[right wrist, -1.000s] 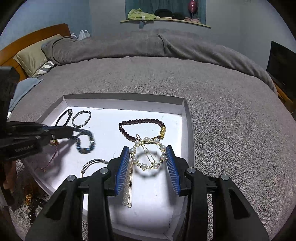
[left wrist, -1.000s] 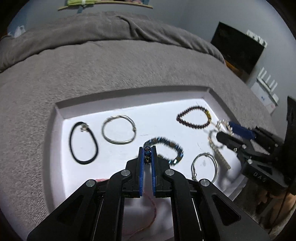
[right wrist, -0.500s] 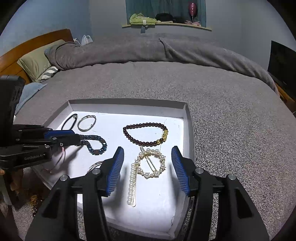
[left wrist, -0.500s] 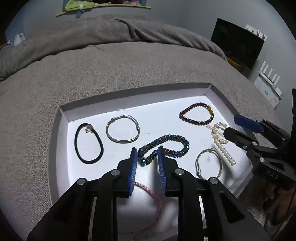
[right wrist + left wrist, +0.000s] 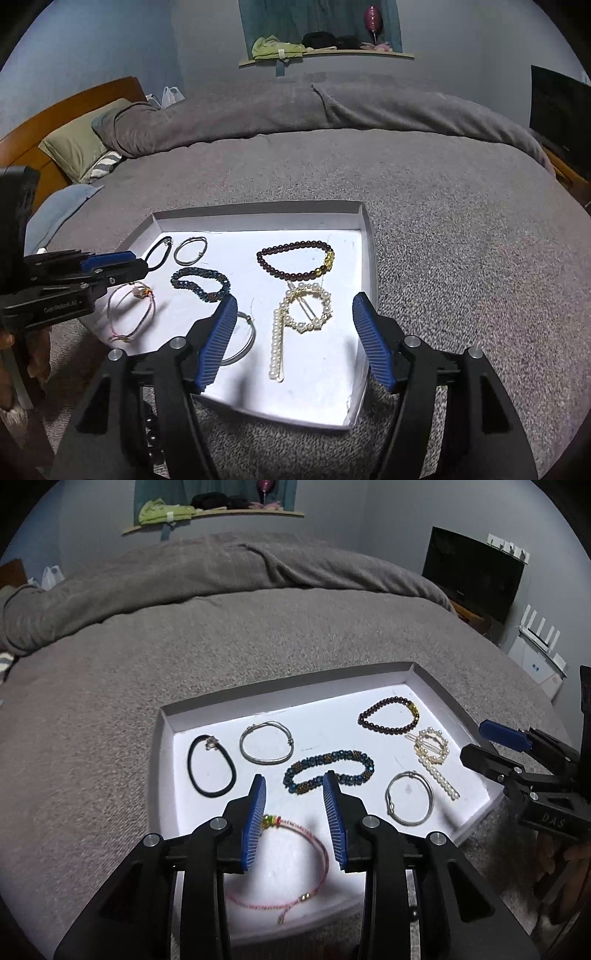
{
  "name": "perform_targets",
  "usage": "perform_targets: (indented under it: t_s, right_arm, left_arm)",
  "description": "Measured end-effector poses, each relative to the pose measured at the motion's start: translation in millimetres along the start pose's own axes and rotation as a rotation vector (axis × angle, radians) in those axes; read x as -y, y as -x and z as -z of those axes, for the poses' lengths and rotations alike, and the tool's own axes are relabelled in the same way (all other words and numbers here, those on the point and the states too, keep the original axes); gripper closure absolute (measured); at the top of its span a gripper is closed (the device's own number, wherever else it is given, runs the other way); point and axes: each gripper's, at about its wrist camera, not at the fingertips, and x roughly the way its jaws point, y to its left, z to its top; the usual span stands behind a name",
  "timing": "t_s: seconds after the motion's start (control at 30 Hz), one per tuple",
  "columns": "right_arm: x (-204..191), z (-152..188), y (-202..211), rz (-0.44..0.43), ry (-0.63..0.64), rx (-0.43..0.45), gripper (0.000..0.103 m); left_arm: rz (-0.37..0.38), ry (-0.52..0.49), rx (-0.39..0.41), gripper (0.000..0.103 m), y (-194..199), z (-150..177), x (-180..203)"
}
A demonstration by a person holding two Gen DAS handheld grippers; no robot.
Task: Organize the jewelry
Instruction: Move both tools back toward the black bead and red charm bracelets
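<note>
A shallow white tray (image 5: 162, 760) (image 5: 365, 236) lies on a grey bed. In it lie a black band (image 5: 210, 766), a silver bangle (image 5: 266, 742), a blue beaded bracelet (image 5: 328, 766) (image 5: 201, 284), a dark red bead bracelet (image 5: 388, 716) (image 5: 295, 260), a pearl hair clip (image 5: 434, 758) (image 5: 303, 314), a second silver bangle (image 5: 408, 801) and a pink cord bracelet (image 5: 295, 864) (image 5: 131, 310). My left gripper (image 5: 293, 786) is open and empty above the tray's near side. My right gripper (image 5: 293, 304) is open and empty above the pearl clip.
The grey blanket (image 5: 443, 221) covers the bed all around the tray. A dark bead string (image 5: 151, 435) lies on the blanket by the tray's near left corner. A television (image 5: 472, 572) and a white router (image 5: 539, 642) stand to the right. Pillows (image 5: 77, 147) lie at the headboard.
My left gripper opened, let go of the blue beaded bracelet in the tray, and drew back. My right gripper stayed open and drew back from the pearl clip.
</note>
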Motion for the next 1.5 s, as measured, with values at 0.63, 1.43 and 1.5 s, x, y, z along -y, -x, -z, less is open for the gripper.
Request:
perform_targets:
  t_s: [0.63,1.43,1.5]
  right_arm:
    - [-18.8,9.9,86.8,-0.026,-0.044,0.117,0.005]
    - [-34.1,65.4,100.4,0.001,0.009,0.033,0.005]
    - [-39.8,70.1,95.5,-0.004,0.021,0.018,0.005]
  left_arm:
    - [-0.086,-0.024,0.100,0.022,81.1,29.1,16.3]
    - [-0.217,0.098,0.096,0.009,134.2,111.4,-21.6]
    - [-0.225,0.102,0.067,0.009,126.2,122.3,-23.3]
